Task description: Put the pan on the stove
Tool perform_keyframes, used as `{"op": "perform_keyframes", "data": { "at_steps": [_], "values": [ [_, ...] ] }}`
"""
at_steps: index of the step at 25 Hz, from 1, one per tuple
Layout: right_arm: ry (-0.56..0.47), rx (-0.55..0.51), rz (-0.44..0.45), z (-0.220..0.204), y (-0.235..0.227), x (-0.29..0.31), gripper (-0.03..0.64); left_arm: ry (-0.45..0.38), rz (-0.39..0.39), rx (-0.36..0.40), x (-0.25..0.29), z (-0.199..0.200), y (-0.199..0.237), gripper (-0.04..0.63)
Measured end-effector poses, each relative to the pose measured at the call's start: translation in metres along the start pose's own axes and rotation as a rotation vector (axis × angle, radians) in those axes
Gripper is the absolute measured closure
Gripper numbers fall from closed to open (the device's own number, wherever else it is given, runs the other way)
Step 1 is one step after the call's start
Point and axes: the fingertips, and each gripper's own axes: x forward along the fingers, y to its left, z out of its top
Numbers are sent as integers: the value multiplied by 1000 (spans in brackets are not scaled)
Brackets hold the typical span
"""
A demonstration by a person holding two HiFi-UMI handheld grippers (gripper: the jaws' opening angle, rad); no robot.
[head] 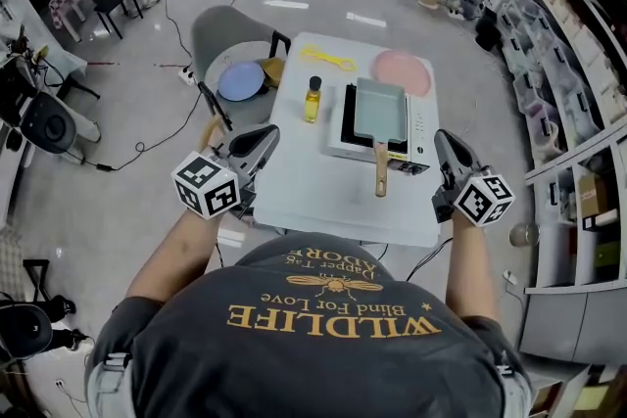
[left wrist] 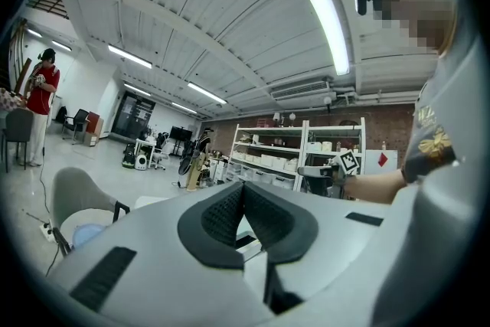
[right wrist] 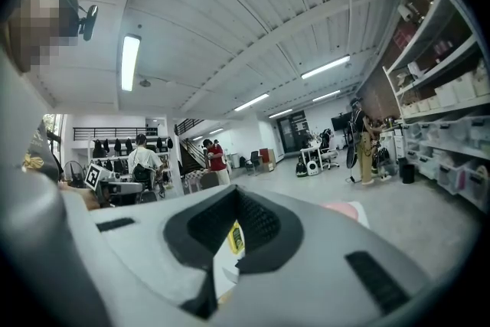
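Nearest, on either side of the worktop's (head: 304, 196) near edge: left tool (head: 266, 136), closed tip to tip, nothing gripped; right tool (head: 443, 142), likewise closed and empty. Same closed state in the left gripper view (left wrist: 243, 188) and the right gripper view (right wrist: 234, 195), pads meeting at the tips. Neither touching anything on the worktop.

Next, right of the worktop's middle: stove (head: 342, 130), white with a black top. On it, the pan (head: 380, 108), teal and rectangular, flat on the black top, wooden handle (head: 381, 169) pointing toward the near edge and past the stove's front.

Just left of the stove: small bottle (head: 313, 99) of yellow liquid, upright, dark cap; also glimpsed through the slit below the right tool's tips (right wrist: 235, 237).

Farther back: pink plate (head: 402, 71) at the far right corner, yellow utensil (head: 328, 59) near the far edge.

Beyond the worktop's left side: grey chair (head: 220, 29) with a blue plate (head: 241, 80) on its seat. Along the right, white shelves (head: 573, 44) with bins.
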Motion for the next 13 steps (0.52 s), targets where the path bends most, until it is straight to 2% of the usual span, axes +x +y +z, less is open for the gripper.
{"op": "perform_keyframes", "data": {
  "at_steps": [13],
  "values": [
    [0, 9, 3, -10, -4, 3, 617, 13, -8, -18, 6, -11, -1, 597]
  ]
}}
